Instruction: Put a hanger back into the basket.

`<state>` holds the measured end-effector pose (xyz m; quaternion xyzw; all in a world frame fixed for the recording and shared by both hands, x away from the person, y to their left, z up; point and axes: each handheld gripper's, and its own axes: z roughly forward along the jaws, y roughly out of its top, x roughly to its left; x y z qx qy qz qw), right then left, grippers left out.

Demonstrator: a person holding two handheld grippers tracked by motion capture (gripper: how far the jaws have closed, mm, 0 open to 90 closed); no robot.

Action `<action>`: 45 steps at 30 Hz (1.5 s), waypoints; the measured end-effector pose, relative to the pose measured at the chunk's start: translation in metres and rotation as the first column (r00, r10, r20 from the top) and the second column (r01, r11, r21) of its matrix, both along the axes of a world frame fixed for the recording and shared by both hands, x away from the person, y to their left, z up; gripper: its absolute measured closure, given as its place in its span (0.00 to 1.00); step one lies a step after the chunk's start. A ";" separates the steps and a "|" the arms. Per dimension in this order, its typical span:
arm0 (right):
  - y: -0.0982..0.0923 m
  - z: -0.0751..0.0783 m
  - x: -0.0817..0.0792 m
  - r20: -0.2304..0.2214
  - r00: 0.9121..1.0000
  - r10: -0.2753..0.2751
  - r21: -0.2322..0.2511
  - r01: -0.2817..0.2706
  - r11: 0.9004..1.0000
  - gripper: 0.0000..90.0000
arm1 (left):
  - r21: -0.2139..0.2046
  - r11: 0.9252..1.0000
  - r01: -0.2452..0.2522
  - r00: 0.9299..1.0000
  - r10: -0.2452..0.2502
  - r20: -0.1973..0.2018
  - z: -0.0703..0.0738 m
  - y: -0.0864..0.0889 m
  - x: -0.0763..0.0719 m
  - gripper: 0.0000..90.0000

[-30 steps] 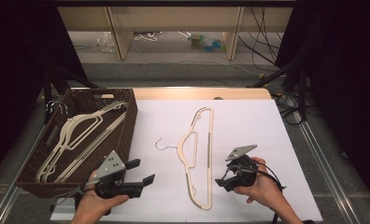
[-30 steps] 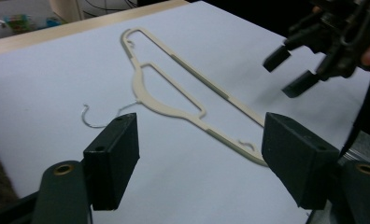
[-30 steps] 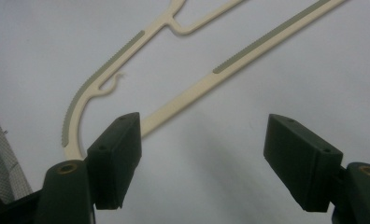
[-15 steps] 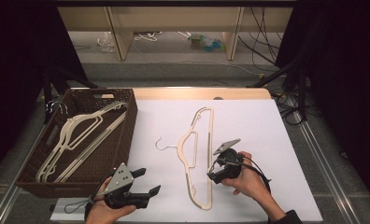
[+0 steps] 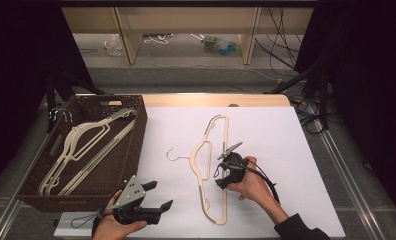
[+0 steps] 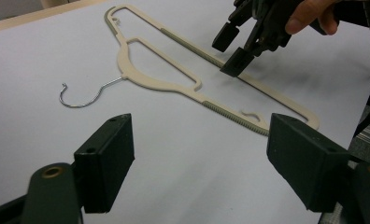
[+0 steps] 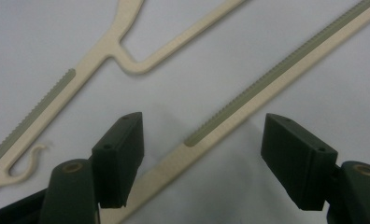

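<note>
The white worktop (image 5: 286,140) carries a brown basket (image 5: 136,130) at its left and the cream hanger (image 5: 206,165) lying flat mid-sheet. My right hand-held gripper (image 5: 221,175) has been closing, jaws apart astride the hanger's long bar. My left hand-held gripper (image 5: 158,196) has been opening, empty.

A white-covered table (image 5: 286,145) carries a cream hanger (image 5: 208,165) and a brown basket (image 5: 131,135)
</note>
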<state>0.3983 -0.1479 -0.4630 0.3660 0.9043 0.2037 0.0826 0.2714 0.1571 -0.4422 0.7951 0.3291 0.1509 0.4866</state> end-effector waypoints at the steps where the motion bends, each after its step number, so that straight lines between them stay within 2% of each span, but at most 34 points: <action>1: 0.000 0.000 0.000 0.000 1.000 0.000 0.000 0.000 1.000 0.36 | 0.000 1.000 0.000 1.000 0.000 0.000 0.000 0.000 0.000 0.25; 6: 0.002 -0.004 0.008 -0.011 1.000 -0.001 -0.034 0.001 0.999 0.36 | -0.005 1.000 0.001 1.000 -0.001 0.000 0.000 0.000 0.000 0.25; 14: -0.001 -0.003 0.012 -0.023 1.000 -0.003 -0.026 0.002 1.000 0.42 | -0.024 1.000 -0.001 1.000 0.001 -0.002 -0.001 -0.002 0.000 0.25; 20: -0.002 -0.003 0.013 -0.026 1.000 0.003 -0.027 -0.004 1.000 0.44 | -0.015 1.000 -0.004 1.000 0.004 0.000 0.000 -0.001 0.000 0.25; 23: -0.002 -0.002 0.015 -0.028 1.000 0.010 -0.039 -0.011 0.999 0.46 | -0.026 1.000 -0.004 1.000 0.004 -0.003 -0.001 -0.001 0.000 0.25; 27: 0.000 -0.002 0.016 -0.032 0.999 0.020 -0.058 -0.022 0.998 0.48 | -0.015 1.000 0.003 1.000 -0.003 -0.002 -0.001 -0.001 0.000 0.25; 32: -0.003 0.000 0.019 -0.051 0.998 0.023 -0.069 -0.026 0.997 0.59 | -0.009 1.000 0.007 1.000 -0.007 0.003 -0.001 -0.001 -0.001 0.25; 34: -0.007 0.002 0.020 -0.072 0.997 0.012 -0.074 -0.018 0.997 0.64 | -0.008 1.000 0.013 1.000 -0.013 0.006 -0.001 -0.001 -0.002 0.25; 39: -0.012 0.003 0.022 -0.100 0.995 -0.010 -0.090 0.001 0.996 0.66 | -0.009 1.000 0.011 1.000 -0.011 0.006 0.000 -0.001 -0.002 0.25; 41: -0.010 0.004 0.022 -0.111 0.993 -0.049 -0.103 0.037 0.994 0.66 | -0.009 1.000 0.011 1.000 -0.011 0.005 -0.001 -0.001 -0.002 0.25; 43: -0.009 0.004 0.023 -0.111 0.992 -0.064 -0.113 0.051 0.992 0.65 | -0.006 1.000 0.012 1.000 -0.012 0.005 -0.001 -0.002 -0.002 0.25; 44: -0.008 0.004 0.022 -0.138 0.986 -0.097 -0.112 0.081 0.990 0.62 | -0.008 1.000 0.011 1.000 -0.011 0.002 -0.001 -0.002 -0.002 0.25; 45: -0.008 0.004 0.022 -0.138 0.986 -0.097 -0.112 0.081 0.990 0.62 | -0.008 1.000 0.011 1.000 -0.011 0.002 -0.001 -0.002 -0.002 0.25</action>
